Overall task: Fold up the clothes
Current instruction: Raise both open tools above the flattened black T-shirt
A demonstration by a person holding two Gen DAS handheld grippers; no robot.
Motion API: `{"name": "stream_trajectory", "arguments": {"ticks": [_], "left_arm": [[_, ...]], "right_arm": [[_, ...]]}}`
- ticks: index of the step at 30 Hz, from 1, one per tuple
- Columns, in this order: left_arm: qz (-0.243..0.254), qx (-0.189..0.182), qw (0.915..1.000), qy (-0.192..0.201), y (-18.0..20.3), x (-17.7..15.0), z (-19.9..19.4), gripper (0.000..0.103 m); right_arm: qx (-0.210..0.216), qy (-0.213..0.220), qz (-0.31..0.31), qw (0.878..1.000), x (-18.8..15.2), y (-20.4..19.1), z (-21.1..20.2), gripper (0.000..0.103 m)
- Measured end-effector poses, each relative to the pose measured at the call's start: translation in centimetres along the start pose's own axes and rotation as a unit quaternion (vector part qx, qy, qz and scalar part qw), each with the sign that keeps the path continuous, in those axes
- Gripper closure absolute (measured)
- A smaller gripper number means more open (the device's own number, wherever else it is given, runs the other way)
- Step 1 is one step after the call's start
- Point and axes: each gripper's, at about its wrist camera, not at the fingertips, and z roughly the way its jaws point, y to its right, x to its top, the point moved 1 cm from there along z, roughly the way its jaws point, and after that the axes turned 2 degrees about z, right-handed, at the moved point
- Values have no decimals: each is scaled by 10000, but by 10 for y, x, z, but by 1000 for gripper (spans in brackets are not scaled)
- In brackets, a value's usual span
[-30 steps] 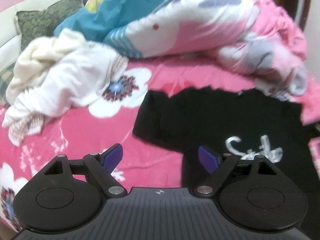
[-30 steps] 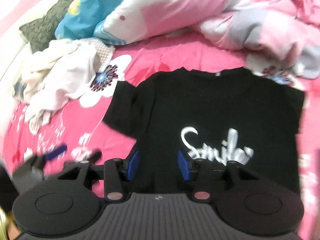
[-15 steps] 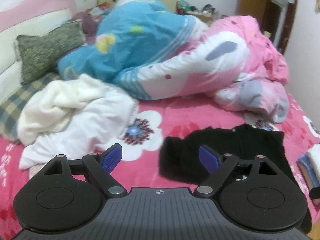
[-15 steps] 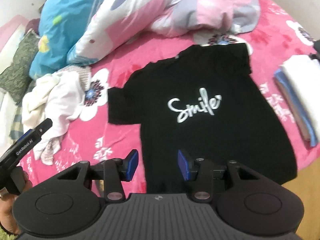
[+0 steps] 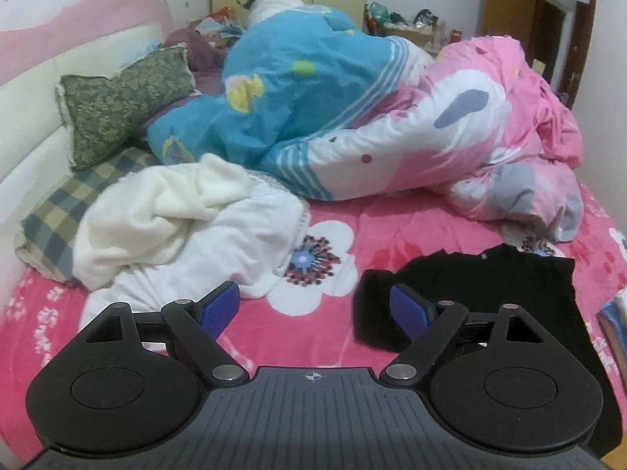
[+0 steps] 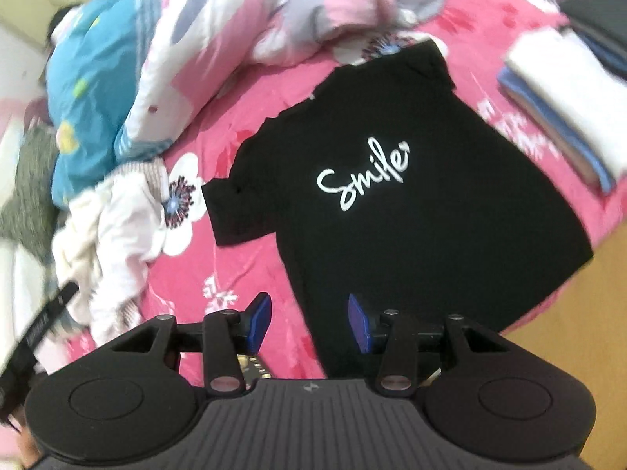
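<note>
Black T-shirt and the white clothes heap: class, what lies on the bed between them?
Only bare pink floral bedsheet separates the black T-shirt from the white clothes heap; the right wrist view shows it best.

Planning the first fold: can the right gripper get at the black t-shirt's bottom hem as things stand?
Probably yes. The right gripper is open and empty, above the black t-shirt near its lower side edge. The shirt lies flat on the bedsheet with nothing on it.

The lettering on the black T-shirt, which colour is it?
White lettering, clearest in the right wrist view.
</note>
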Motion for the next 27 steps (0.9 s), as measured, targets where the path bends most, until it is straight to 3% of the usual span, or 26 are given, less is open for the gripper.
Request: {"name": "stream_trajectory", "arguments": {"ticks": [6,15,18,21,27], "left_arm": [[-77,264,9996,-36,-15,0,-2,18],[-355,556,9978,74,-38,8,-1,18],[-497,697,9961,198,-46,13,-11,18],[-698,772,9943,241,-50,18,-20,18],[-624,413,9971,115,-25,21,-12,18]], "right_arm": [[433,-308,1268,9905,-5,32,0,57],[345,-170,1439,9888,-3,43,0,56],[464,-200,1240,9910,8,28,6,56],[490,132,715,9962,23,9,-9,56],[536,795,-343,9948,55,-30,-40,56]]}}
